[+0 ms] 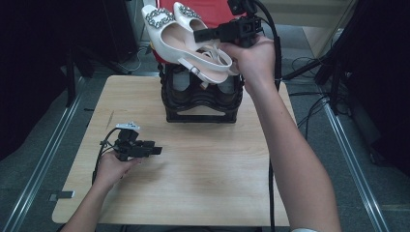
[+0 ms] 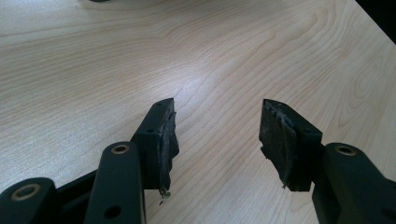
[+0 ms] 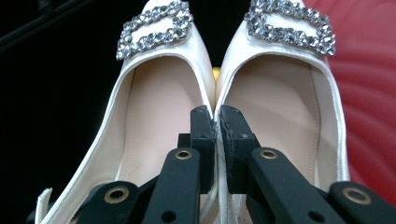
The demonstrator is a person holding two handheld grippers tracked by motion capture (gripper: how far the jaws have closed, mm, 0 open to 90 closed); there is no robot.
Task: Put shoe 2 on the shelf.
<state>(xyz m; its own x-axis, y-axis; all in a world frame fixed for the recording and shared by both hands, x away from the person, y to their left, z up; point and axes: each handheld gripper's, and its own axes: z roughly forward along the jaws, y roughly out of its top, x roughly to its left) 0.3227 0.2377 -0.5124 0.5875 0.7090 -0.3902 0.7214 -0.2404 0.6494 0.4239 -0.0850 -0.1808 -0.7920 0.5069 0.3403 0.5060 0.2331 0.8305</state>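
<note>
Above the table (image 1: 193,159), shoes (image 1: 183,34) are held clamped by the right gripper (image 1: 200,35); placement seems next. Left gripper (image 1: 157,150) is held apart, empty.

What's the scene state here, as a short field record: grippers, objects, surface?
surface: light wooden table
left gripper: open, holds nothing, low over the bare table
right gripper: shut on the two adjoining inner sides of the pair of white pointed shoes with rhinestone buckles, held raised above the rack
black openwork plastic rack: at the table's far edge, under the shoes
</note>
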